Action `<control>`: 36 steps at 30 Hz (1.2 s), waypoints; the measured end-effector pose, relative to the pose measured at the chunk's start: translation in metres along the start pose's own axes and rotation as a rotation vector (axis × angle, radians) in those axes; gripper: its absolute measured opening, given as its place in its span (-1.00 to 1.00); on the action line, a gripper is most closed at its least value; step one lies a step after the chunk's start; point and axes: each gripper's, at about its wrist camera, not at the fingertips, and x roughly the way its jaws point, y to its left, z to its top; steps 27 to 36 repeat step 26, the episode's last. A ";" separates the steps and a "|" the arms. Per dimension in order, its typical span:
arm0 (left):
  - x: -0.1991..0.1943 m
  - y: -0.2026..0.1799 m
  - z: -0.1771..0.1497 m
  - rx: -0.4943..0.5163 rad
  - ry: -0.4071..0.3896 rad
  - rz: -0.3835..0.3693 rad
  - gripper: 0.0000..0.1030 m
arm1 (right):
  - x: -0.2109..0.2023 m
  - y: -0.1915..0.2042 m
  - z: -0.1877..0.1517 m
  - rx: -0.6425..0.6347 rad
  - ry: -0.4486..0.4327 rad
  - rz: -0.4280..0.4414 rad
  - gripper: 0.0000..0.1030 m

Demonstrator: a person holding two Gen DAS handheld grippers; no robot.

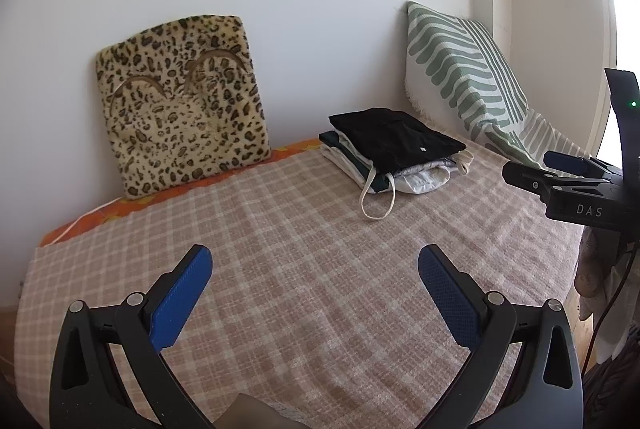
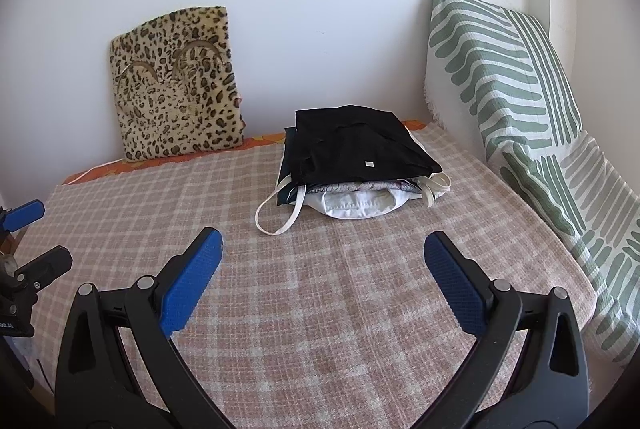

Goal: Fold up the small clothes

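Both my left tool [image 1: 315,261] and right tool [image 2: 322,247] hang open, empty. I'd reach far for the black top [image 2: 360,145] on the clothes pile [image 2: 352,197], pinching one layer only.

folded clothes stack [image 2: 360,165], black garment [image 2: 356,145] on top
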 end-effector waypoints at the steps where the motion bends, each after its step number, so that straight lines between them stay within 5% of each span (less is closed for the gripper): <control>1: 0.000 0.000 0.000 -0.001 0.001 0.000 0.99 | 0.000 -0.001 0.000 -0.002 0.001 0.001 0.99; 36: -0.003 -0.001 -0.002 -0.001 0.003 -0.007 0.99 | 0.000 0.003 0.001 0.003 0.005 0.003 0.99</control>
